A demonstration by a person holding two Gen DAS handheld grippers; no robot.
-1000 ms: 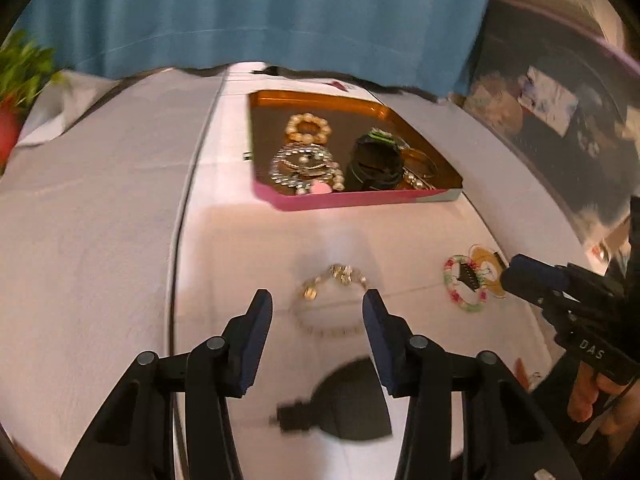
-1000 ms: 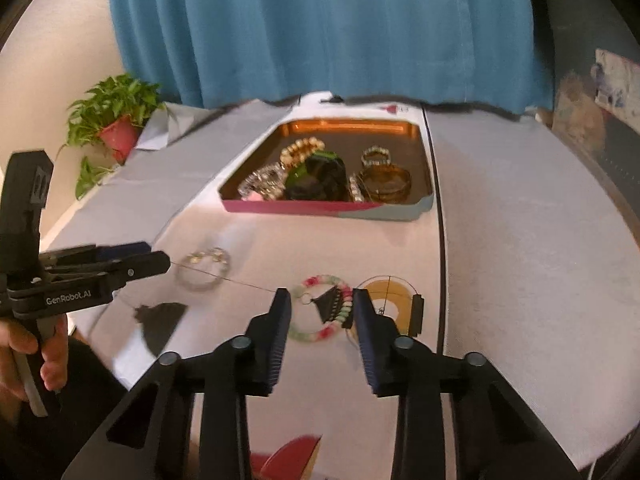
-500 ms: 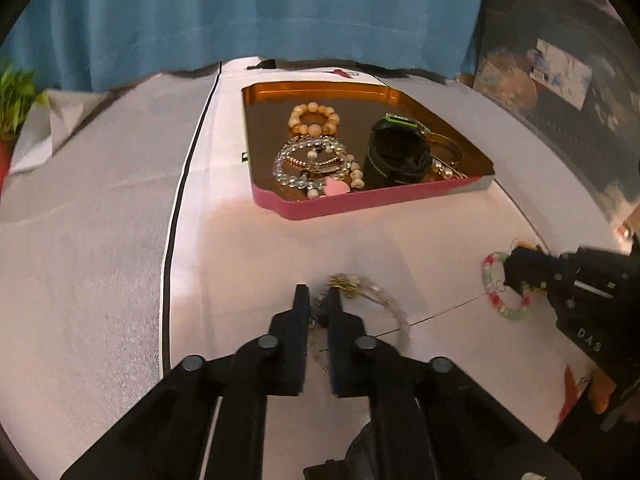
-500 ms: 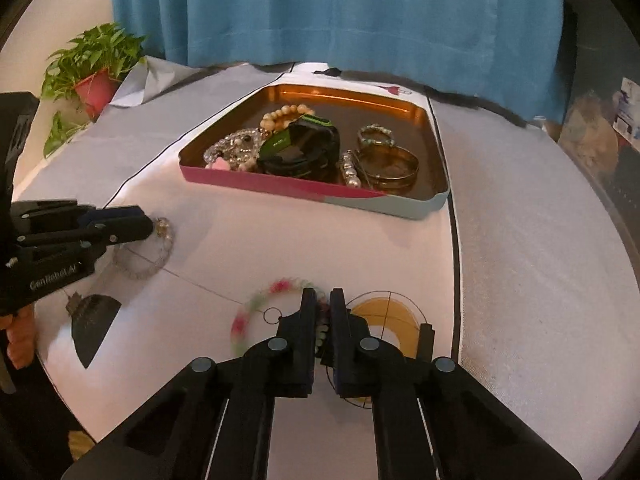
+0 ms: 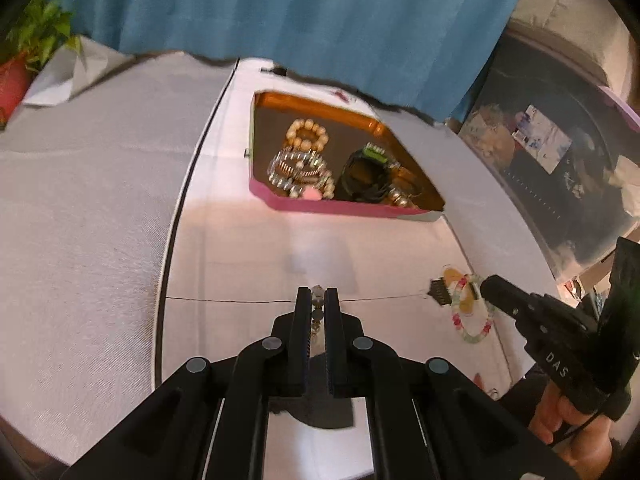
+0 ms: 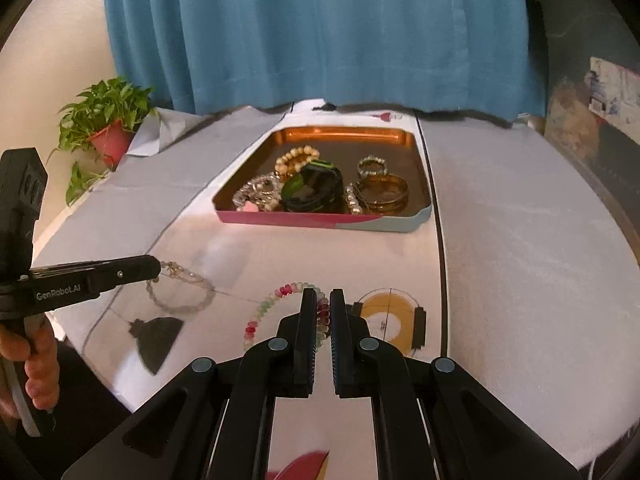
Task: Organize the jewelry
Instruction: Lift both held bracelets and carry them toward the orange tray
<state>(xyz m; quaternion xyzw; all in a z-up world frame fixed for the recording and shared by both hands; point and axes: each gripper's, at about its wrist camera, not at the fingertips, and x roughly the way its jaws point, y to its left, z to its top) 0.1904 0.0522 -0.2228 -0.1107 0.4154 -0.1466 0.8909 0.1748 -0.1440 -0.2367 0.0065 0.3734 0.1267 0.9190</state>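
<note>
Left tongs (image 5: 319, 295) closed on a pale bead bracelet (image 6: 182, 294); beads show between the fingers in the left wrist view, and in the right wrist view the bracelet hangs from the tips, its lower loop at the tabletop (image 6: 520, 240); contact unclear. Right tongs (image 6: 323, 298) closed on a pink-green bead bracelet (image 6: 272, 312), a few beads pinched between the fingers, the rest of the ring spreading left over the tabletop, just beside a printed yellow circle (image 6: 390, 316). Both jaws have just been closing. Tray (image 6: 320, 218), pink front wall, sits farther back on the white cloth, well apart from both bracelets. Inside: wooden bead bracelet (image 6: 296, 158), silver pile (image 6: 258, 194), black watch (image 6: 314, 188), gold bangle (image 6: 382, 192). Potted plant (image 6: 106, 124) far left, blue curtain (image 6: 320, 32) behind.
</note>
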